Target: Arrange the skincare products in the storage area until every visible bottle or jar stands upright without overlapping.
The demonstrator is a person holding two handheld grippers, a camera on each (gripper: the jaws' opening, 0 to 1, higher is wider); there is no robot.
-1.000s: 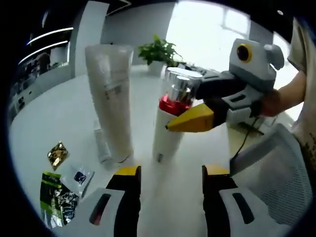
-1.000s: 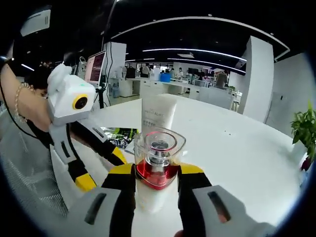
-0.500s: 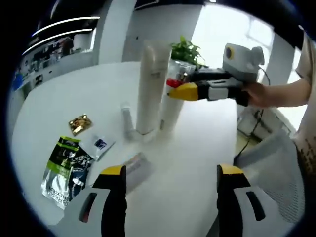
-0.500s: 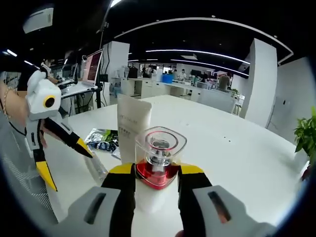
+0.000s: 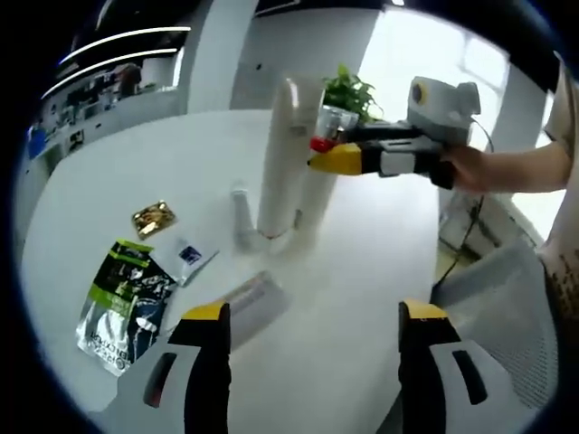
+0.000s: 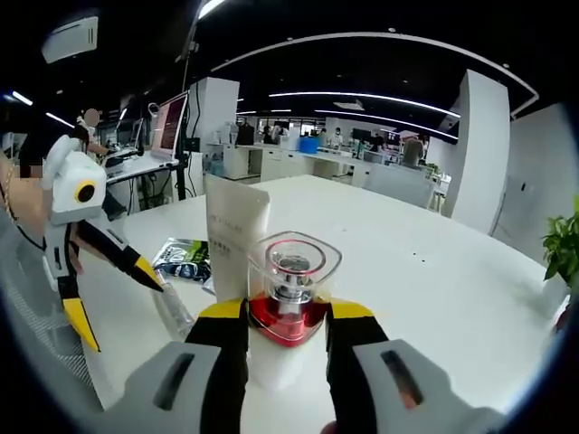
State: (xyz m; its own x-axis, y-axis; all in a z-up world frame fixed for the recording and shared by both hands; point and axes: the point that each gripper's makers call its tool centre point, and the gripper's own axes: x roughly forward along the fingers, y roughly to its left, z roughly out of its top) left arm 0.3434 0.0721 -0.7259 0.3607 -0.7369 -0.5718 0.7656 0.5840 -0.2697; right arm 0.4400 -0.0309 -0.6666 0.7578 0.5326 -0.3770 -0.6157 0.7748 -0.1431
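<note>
A white bottle with a red collar and a clear cap stands upright on the white table. My right gripper is shut on it at the collar, and its yellow fingertips reach in from the right in the left gripper view. A tall white tube stands upright just beside the bottle. One small tube lies near its foot and another lies closer to my left gripper, which is open and holds nothing. In the right gripper view that gripper hovers at the left.
Flat sachets lie left of the tubes: a gold one, a white one and a green-black packet. A potted plant stands at the table's far edge. A mesh chair sits off the table's right side.
My left gripper has pulled back from the bottle and the tall tube, so both look smaller. The right gripper has stayed shut on the bottle beside the tube.
</note>
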